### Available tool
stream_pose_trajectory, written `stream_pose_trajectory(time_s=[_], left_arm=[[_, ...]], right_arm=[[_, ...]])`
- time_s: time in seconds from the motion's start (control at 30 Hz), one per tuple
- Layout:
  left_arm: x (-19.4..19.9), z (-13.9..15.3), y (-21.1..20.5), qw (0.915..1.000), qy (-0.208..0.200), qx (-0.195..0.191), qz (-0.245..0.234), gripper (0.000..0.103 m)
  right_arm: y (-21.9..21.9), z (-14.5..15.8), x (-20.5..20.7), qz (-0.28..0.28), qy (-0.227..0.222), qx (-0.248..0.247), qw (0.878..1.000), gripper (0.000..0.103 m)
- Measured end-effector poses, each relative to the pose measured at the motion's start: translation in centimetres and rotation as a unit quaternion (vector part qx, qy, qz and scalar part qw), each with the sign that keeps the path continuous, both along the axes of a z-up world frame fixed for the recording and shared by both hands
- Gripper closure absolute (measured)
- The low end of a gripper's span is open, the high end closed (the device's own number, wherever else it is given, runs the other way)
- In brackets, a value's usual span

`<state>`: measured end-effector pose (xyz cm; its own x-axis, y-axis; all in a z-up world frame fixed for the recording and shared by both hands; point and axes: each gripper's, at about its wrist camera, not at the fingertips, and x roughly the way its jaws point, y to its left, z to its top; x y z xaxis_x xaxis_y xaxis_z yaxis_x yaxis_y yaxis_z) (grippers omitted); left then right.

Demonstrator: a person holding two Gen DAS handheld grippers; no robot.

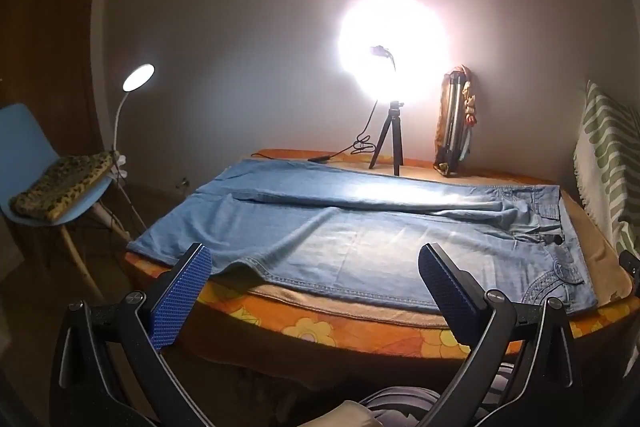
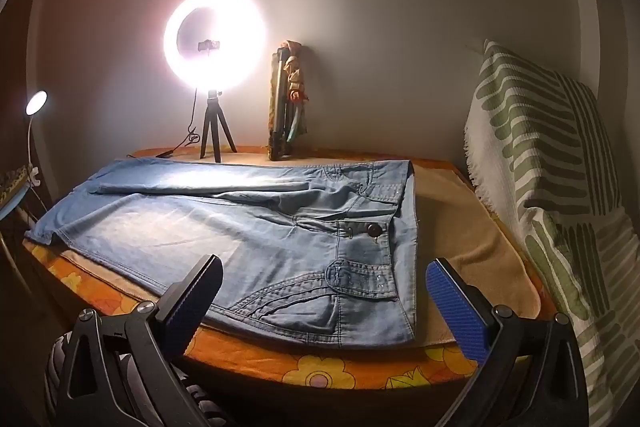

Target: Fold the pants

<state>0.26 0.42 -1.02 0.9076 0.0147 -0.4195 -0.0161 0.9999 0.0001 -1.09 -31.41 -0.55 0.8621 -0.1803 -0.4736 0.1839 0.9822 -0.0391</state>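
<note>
Light blue denim pants (image 1: pixel 360 239) lie spread flat on the table, waistband to the right, leg hems to the left. In the right wrist view the pants (image 2: pixel 224 227) show their buttoned waistband and front pocket closest to me. My left gripper (image 1: pixel 316 267) hovers open before the table's near edge, in front of the near leg, with nothing between its blue pads (image 1: pixel 182 295). My right gripper (image 2: pixel 324 283) is open too, in front of the waistband corner and the pocket, with its pads (image 2: pixel 456 307) apart from the cloth.
The table (image 1: pixel 320 331) has an orange flowered cover with a beige cloth (image 2: pixel 460 227) under the pants. At the back stand a lit ring light (image 2: pixel 214 51) on a small tripod and a folded tripod (image 2: pixel 286 103). A blue chair (image 1: pixel 36 163) and desk lamp (image 1: pixel 138 79) stand left; a striped cloth (image 2: pixel 552 167) hangs right.
</note>
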Motion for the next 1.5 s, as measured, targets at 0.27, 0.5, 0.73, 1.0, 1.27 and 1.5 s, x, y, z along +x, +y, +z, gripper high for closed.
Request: stream_pose_trajectory(time_s=[0.27,0.5,0.73,1.0,1.27,1.5], left_arm=[[-0.06,0.31,-0.29,1.0000,-0.001,0.002,-0.001,0.000],[0.05,0.57,-0.49,1.0000,-0.001,0.002,-0.004,0.000],[0.34,0.35,-0.57,1.0000,0.001,0.000,-0.004,0.000],[0.38,0.34,-0.50,1.0000,0.002,-0.002,-0.004,0.000],[0.35,0.34,-0.49,1.0000,0.004,-0.002,-0.003,0.000],[0.25,0.30,-0.45,1.0000,0.004,-0.002,-0.003,0.000]], right_arm=[[-0.06,0.06,-0.09,0.000,0.000,-0.001,1.000,0.000],[-0.19,0.21,-0.17,-0.003,-0.001,0.001,1.000,0.000],[-0.27,0.25,-0.16,-0.007,0.000,-0.002,1.000,0.000],[-0.10,0.56,-0.40,-0.013,-0.004,-0.007,1.000,0.000],[-0.04,0.61,-0.48,-0.013,-0.006,-0.006,1.000,0.000],[-0.02,0.60,-0.54,-0.013,-0.008,-0.006,1.000,0.000]])
